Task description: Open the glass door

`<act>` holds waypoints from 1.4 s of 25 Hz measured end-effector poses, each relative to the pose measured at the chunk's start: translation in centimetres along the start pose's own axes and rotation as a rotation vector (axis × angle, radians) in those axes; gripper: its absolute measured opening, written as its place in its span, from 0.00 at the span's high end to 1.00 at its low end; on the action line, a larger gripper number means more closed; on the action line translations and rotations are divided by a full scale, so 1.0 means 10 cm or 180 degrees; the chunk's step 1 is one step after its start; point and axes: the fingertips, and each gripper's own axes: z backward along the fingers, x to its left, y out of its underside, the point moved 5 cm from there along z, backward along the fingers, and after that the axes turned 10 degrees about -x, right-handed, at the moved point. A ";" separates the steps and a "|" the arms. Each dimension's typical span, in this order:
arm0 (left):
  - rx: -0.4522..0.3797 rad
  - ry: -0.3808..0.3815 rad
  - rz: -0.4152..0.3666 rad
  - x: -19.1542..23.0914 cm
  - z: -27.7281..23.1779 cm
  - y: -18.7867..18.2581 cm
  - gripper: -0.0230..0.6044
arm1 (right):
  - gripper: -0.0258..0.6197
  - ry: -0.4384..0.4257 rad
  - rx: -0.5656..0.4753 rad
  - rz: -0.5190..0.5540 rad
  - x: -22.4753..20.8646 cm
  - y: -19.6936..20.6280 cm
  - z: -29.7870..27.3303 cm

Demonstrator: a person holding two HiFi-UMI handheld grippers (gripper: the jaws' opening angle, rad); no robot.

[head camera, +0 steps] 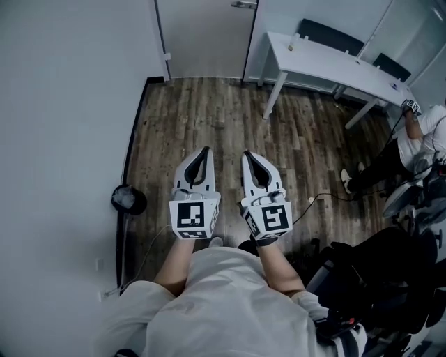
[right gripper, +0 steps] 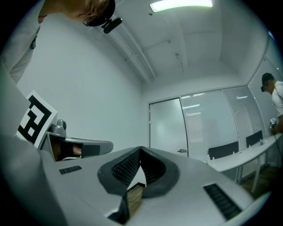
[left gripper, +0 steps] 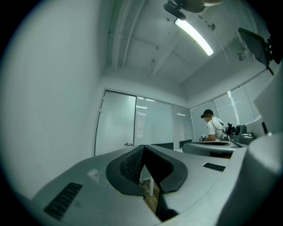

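The frosted glass door (head camera: 205,38) stands shut at the far end of the wooden floor, its metal handle (head camera: 244,4) at the right edge. I hold both grippers side by side at waist height, pointing at the door and well short of it. The left gripper (head camera: 204,150) is shut, its tips meeting with nothing between them. The right gripper (head camera: 247,153) is also shut and empty. In the left gripper view the door (left gripper: 117,123) and handle (left gripper: 128,144) lie ahead, left of the left gripper (left gripper: 143,147). In the right gripper view the door (right gripper: 168,128) and handle (right gripper: 182,151) lie right of the right gripper (right gripper: 140,148).
A white wall (head camera: 63,104) runs along the left, with a black round bin (head camera: 129,199) at its foot. A white table (head camera: 334,66) with dark chairs stands at the right of the door. A person (head camera: 418,139) sits at far right; cables and black gear (head camera: 376,279) lie beside me.
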 end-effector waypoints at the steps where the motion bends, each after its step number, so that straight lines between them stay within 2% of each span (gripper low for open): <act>1: 0.0002 -0.0034 0.0038 0.07 0.00 0.02 0.96 | 0.96 -0.0018 0.0021 -0.0007 0.05 0.04 -0.03; 5: 0.0108 -0.0015 0.0252 0.19 -0.08 0.14 0.96 | 0.96 -0.0061 0.0143 -0.0085 0.10 0.17 -0.15; 10: 0.0127 -0.0035 0.0276 0.15 -0.31 0.27 0.96 | 0.96 -0.0139 0.0171 -0.0129 -0.12 0.31 -0.39; 15: 0.0237 -0.0183 0.0254 0.32 -0.85 0.51 0.96 | 0.96 -0.0288 0.0168 -0.0256 -0.41 0.55 -0.87; 19: 0.0174 -0.0203 0.0249 0.27 -1.44 0.57 0.96 | 0.96 -0.0392 0.0044 -0.0178 -0.88 0.55 -1.24; 24: 0.0146 -0.0092 0.0187 0.01 -2.26 0.71 0.96 | 0.96 -0.0273 -0.0080 -0.0165 -1.71 0.56 -1.65; 28: 0.0202 -0.0099 0.0138 -0.18 -2.70 0.82 0.96 | 0.96 -0.0208 -0.0037 -0.0176 -2.22 0.66 -1.78; 35: 0.0367 -0.0155 0.0091 -0.15 -3.13 1.01 0.96 | 0.96 -0.0228 0.0075 -0.0314 -2.61 0.87 -2.06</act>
